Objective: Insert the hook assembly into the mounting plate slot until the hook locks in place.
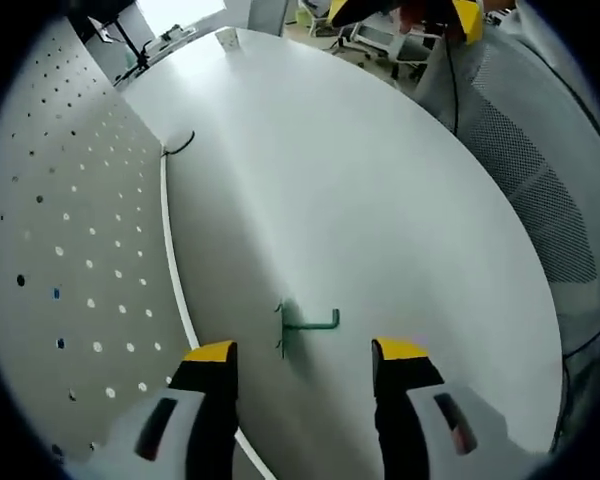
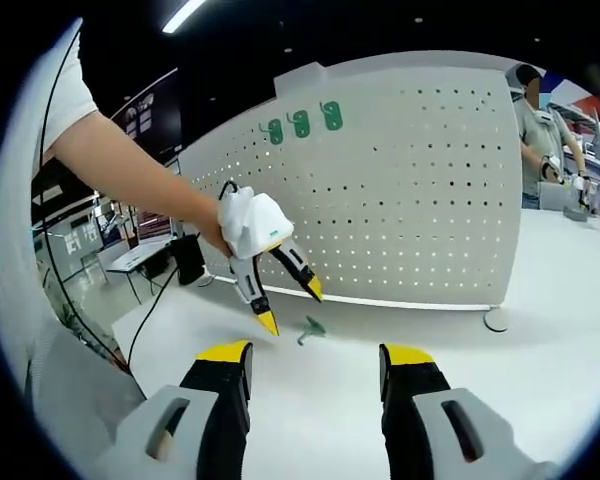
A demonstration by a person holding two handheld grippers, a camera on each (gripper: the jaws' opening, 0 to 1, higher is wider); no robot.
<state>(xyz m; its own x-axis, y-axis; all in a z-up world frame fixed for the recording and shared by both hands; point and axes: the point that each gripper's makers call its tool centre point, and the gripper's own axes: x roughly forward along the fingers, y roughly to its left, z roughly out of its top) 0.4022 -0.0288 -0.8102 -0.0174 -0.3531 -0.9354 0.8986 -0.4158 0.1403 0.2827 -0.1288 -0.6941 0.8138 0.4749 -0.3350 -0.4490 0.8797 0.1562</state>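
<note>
**A:** Start with the left gripper view. What have you got?

**B:** My left gripper (image 1: pixel 305 365) hangs over the white table (image 1: pixel 380 200) with its jaws spread and nothing between them. The green hook (image 1: pixel 307 322) lies flat on the table just ahead of the yellow tips, roughly centred in the gap but not touched. The pegboard (image 1: pixel 70 220) stands along the table's edge to one side.

**A:** And the right gripper view?

**B:** My right gripper (image 2: pixel 313 370) is also released, jaws apart, holding nothing. Across from it I see my left gripper (image 2: pixel 293 300) pointing down, tips apart, right above the hook (image 2: pixel 310 328). The pegboard (image 2: pixel 400 190) rises behind, and three green hooks (image 2: pixel 300 122) already sit near its top edge.

**A:** So which step is this?

**B:** I judge it the approach to the pick; nothing is grasped or inserted yet.

**A:** What does the next move need?

**B:** Lowering the left jaws around the hook's shank and closing squarely, so it doesn't skid on the smooth table. Then I'd have to carry it to the board.
</note>
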